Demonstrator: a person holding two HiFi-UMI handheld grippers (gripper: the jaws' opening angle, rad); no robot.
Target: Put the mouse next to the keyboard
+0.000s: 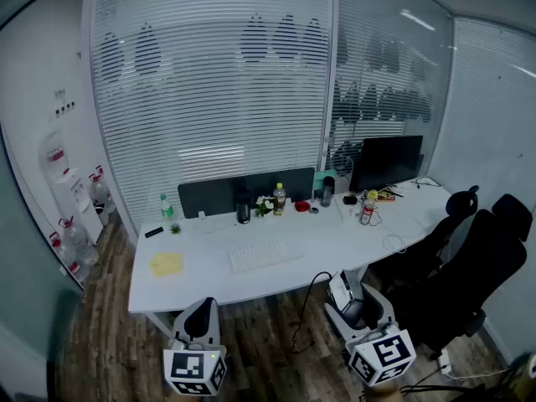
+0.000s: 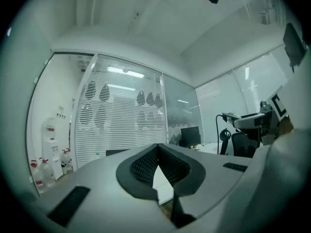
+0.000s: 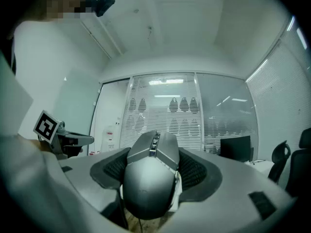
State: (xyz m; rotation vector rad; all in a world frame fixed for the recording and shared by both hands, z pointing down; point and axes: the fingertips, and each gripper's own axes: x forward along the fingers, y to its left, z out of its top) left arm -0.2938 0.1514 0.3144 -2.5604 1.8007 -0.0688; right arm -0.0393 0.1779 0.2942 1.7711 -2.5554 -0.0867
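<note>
Holding the mouse [image 3: 150, 178] snug in the right gripper [image 1: 347, 286], fingers [image 3: 197, 171] spread wide and pinching its two sides, up in the air in front of the bench [image 1: 201, 279], not on it yet. Left gripper [image 1: 201, 306] low beside it, fingers [image 2: 141, 166] pressed together, nothing in them. Mind the dark cord [image 1: 303, 308] hanging down by the mouse; could catch on the near edge. Best to carry the mouse level and slow over that edge to the bare spot just right of the keyboard [image 1: 264, 255]. Set it flat there, close but not touching, then let go. Steer clear of the bottles [image 1: 279, 198] farther back.
</note>
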